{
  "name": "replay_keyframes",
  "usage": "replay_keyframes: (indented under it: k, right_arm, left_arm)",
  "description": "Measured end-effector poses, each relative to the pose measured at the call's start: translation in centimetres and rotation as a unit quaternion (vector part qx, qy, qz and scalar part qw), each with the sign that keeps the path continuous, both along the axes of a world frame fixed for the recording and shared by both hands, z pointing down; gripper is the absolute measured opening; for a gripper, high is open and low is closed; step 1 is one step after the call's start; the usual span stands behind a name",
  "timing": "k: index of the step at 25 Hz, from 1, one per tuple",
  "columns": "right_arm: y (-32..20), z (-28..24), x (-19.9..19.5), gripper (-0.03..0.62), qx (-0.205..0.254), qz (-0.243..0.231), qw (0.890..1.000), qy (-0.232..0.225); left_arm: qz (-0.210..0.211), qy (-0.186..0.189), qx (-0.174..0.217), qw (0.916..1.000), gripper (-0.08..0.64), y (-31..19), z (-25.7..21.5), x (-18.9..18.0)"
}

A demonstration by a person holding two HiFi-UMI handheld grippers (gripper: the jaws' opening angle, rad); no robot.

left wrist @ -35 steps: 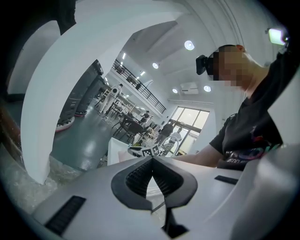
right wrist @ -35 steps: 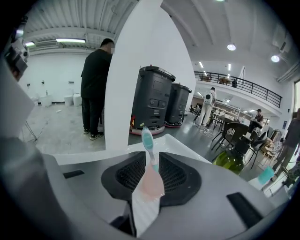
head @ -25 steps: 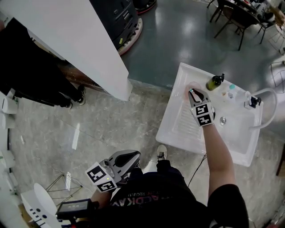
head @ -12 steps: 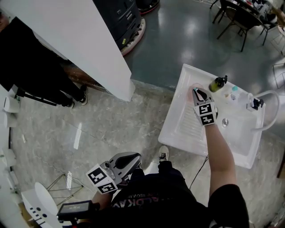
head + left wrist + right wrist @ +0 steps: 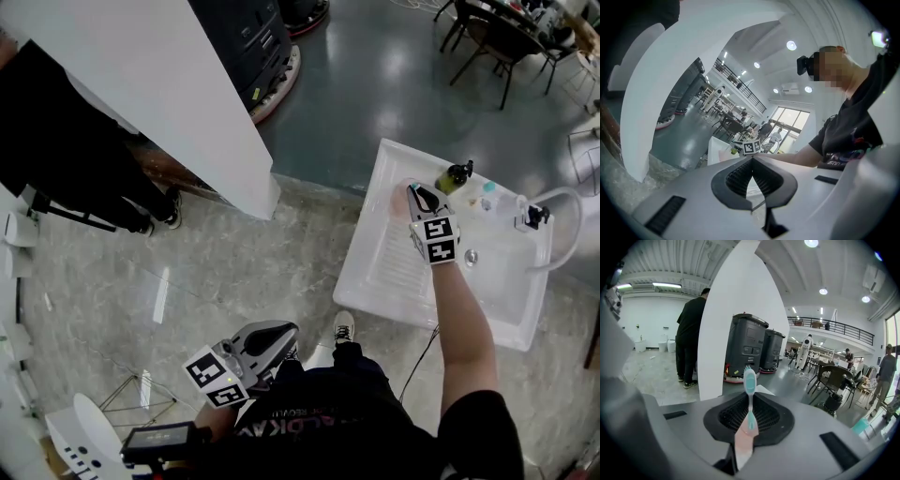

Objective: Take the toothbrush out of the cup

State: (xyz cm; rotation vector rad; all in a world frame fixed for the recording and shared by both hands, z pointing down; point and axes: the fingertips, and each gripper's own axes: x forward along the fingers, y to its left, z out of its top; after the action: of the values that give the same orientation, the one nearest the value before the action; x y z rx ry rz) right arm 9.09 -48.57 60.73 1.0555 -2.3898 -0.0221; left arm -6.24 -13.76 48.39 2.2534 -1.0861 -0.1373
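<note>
We see the right gripper [image 5: 749, 414] held over the upper left corner of the white rectangular plastic sink [image 5: 367, 255], and its two jaws are closed on the thin handle of the teal and white plastic toothbrush [image 5: 749, 380]. The toothbrush stands upright between the dark ribbed pads, with the bristle head above the jaws. Below the jaws, through the gap, we see the pale pink plastic cup [image 5: 743, 442]. We cannot tell if the lower end of the handle is already out of it. In the head view the cup is at the same corner of the sink, and the olive-green bottle with a black pump [image 5: 454, 175] stands just beside it, toward the back rim. The left gripper [image 5: 752, 165] is well apart from the sink, low at the person's side. Its jaws are pressed together with nothing between them. We judge the toothbrush to be very light and stiff, with a smooth handle that may slide or turn if the grip is weak. The good place to hold it is the middle of the handle, as it is held now, and not the soft bristles. The cup looks light too, so a slanted pull could tip it over.
</note>
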Motion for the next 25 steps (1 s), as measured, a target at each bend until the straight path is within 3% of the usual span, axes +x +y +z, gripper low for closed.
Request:
replay_keyframes:
  k: [12,25]
  right_arm:
    - [2.1,-5.6,0.6,0.035,0.021,0.022,0.999,-0.036]
    - [8.9,-10.0,0.5,0.034,0.031,0.047,0.997,-0.06]
  left_arm:
    - [0.049,0.008,0.021,0.9985,0.008,-0.8,-1.1,-0.2]
    - [0.11,0.013,0.052,0.9926,0.008,1.7,-2.7,-1.6]
